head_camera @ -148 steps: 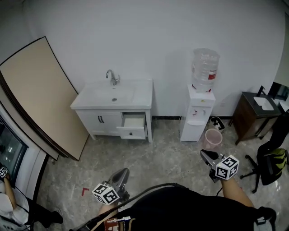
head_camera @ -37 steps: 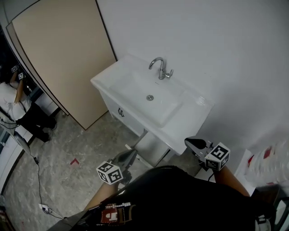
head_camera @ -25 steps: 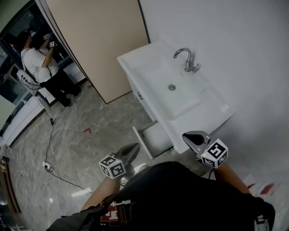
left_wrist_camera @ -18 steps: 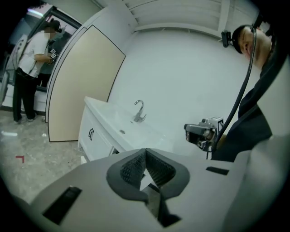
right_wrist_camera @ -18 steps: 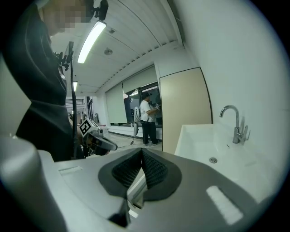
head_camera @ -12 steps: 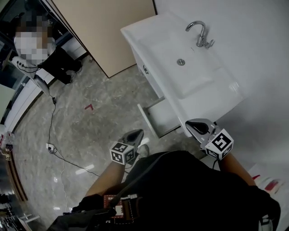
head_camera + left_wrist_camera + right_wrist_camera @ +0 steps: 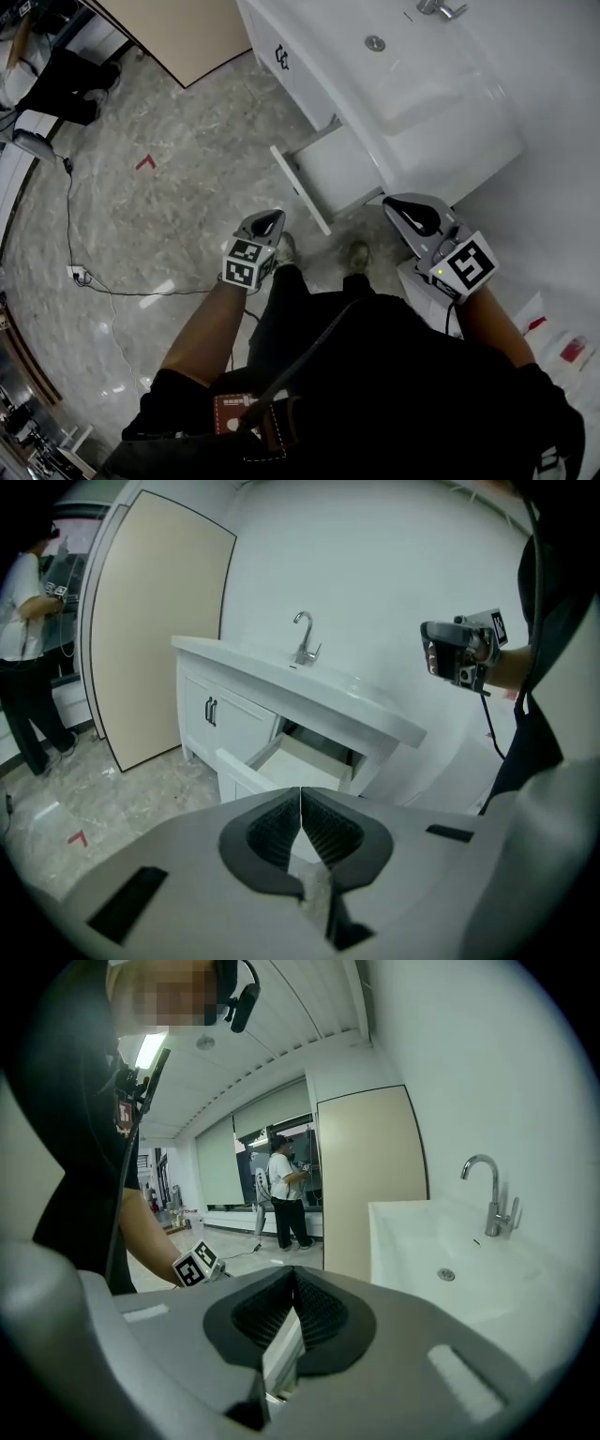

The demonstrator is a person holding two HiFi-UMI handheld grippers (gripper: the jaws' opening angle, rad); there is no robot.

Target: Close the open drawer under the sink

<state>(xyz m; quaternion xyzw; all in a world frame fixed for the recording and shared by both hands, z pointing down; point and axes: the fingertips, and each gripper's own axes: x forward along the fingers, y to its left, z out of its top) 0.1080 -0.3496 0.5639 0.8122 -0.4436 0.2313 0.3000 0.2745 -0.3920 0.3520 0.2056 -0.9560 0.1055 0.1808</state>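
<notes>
The white drawer (image 7: 330, 176) stands pulled out from the vanity under the sink (image 7: 441, 89), its front panel out over the floor. My left gripper (image 7: 267, 221) is shut and empty, just short of the drawer's front. In the left gripper view the open drawer (image 7: 298, 765) lies beyond the closed jaws. My right gripper (image 7: 405, 209) is shut too, level with the sink's near edge, right of the drawer. Its own view shows the basin (image 7: 459, 1258) and tap (image 7: 491, 1196).
A beige board (image 7: 178, 28) leans against the wall left of the vanity. The cabinet doors (image 7: 281, 58) are closed. A cable (image 7: 103, 286) runs over the marble floor, near a red mark (image 7: 144, 163). Another person (image 7: 42, 70) stands far left. My shoes (image 7: 359, 254) are below the drawer.
The head view has tipped down and closed in on the vanity. Both grippers now sit nearer the drawer's front; the drawer is still pulled out.
</notes>
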